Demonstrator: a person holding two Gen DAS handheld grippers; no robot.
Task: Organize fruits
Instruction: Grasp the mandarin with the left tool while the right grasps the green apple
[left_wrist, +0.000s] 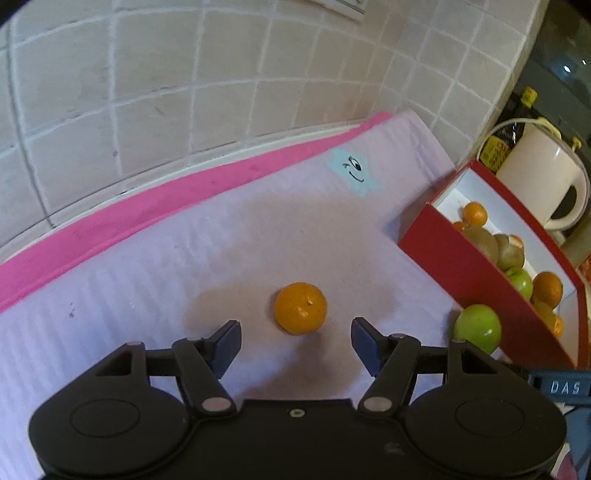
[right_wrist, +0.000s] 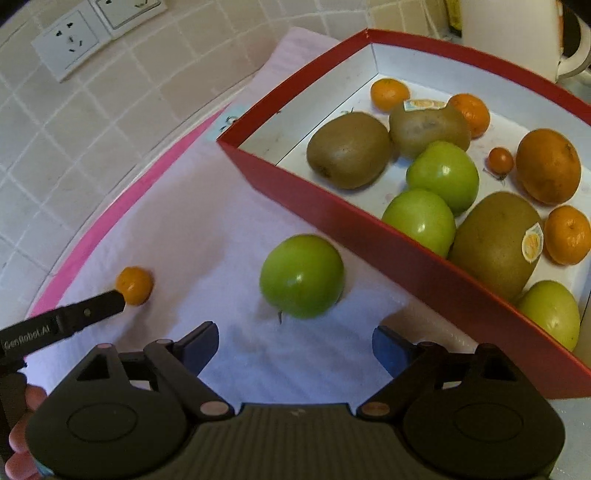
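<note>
A small orange lies on the pale lilac mat, just beyond the tips of my left gripper, whose jaws stand open on either side of it without touching. A green apple rests on the mat next to the red box, ahead of my open right gripper, which holds nothing. In the right wrist view a left gripper finger reaches to the same orange. The box holds kiwis, green apples and oranges.
A tiled wall backs the mat, with a pink cloth edge along it and a wall socket. A white kettle and a dark bottle stand behind the box. A person's fingers show at bottom left.
</note>
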